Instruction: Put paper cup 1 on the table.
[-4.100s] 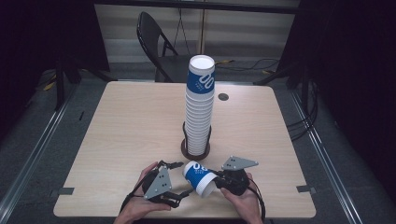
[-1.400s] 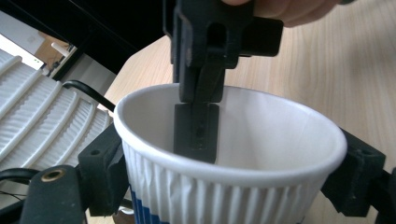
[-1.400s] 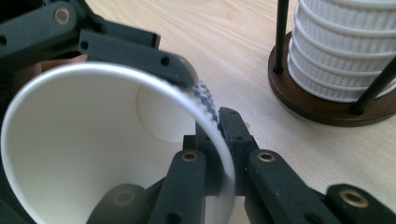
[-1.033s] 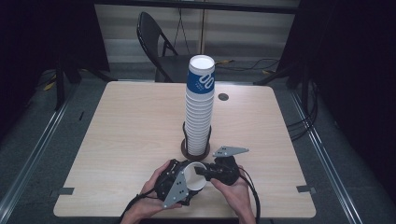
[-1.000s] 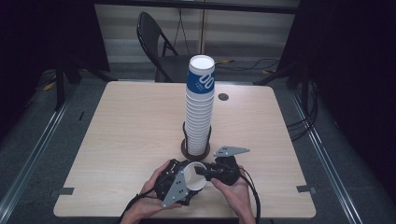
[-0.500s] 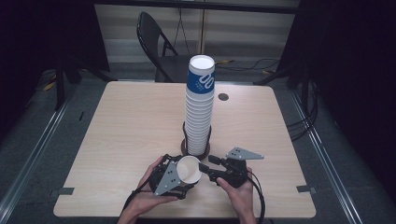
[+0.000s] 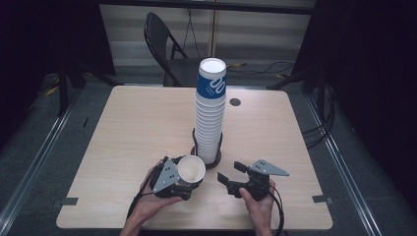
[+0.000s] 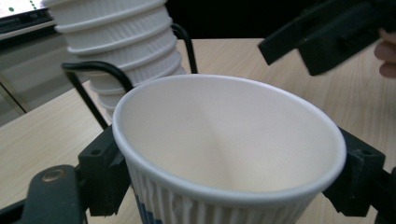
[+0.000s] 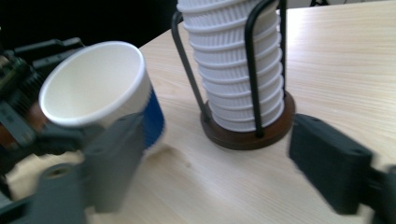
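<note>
though hidden from the high view, left gripper (image 8: 229, 186) fingers clamped on the paper cup (image 8: 224, 154); right gripper (image 9: 215, 182) fingers apart

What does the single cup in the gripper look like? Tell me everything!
The single cup is paper, white and smooth inside, with a ribbed white wall, a rolled rim and a blue patch on its side. It is empty. The left gripper clamps it from both sides, mouth tilted up, near the tall cup stack. The open right gripper is apart from it.
</note>
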